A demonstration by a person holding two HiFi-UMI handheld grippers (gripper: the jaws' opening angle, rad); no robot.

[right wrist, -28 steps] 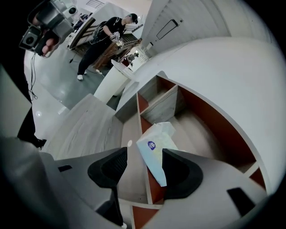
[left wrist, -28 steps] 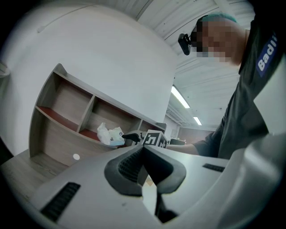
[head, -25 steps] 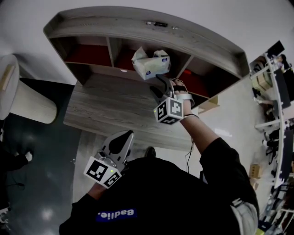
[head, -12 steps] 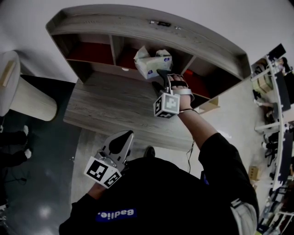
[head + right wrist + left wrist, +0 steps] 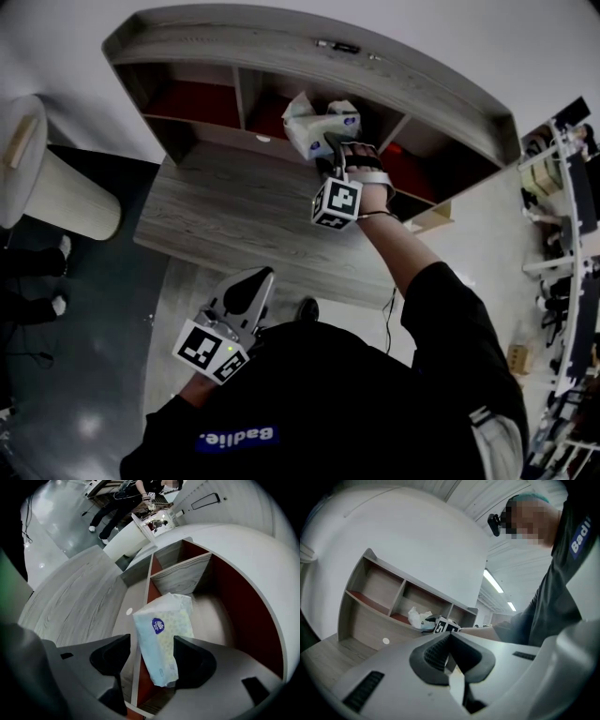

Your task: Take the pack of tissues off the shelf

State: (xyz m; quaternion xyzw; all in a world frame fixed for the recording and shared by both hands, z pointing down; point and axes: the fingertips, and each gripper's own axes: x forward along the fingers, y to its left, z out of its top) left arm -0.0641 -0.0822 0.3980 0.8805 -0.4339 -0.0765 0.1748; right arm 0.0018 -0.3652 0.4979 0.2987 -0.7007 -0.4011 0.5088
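The pack of tissues (image 5: 322,125), pale with a blue round mark, stands tilted at the front edge of the middle compartment of the wooden shelf (image 5: 309,54). My right gripper (image 5: 330,156) reaches up to it. In the right gripper view the pack (image 5: 164,637) sits between the jaws of the right gripper (image 5: 149,652). The jaws have just been opening: the pack leans on the right one and a gap shows at the left one. My left gripper (image 5: 253,279) hangs low near the person's body, its jaws together and empty (image 5: 449,637). The left gripper view shows the pack (image 5: 419,618) far off.
A grey wooden desktop (image 5: 225,216) lies under the shelf. The compartments have red floors and a divider (image 5: 180,576). A round white stand (image 5: 52,192) is at the left, with people's legs (image 5: 37,272) beside it. Cluttered racks (image 5: 562,187) line the right.
The right gripper has carried the pack forward and down to the middle compartment's edge, rolling a little. Its jaws stand wider. The left gripper has stayed put.
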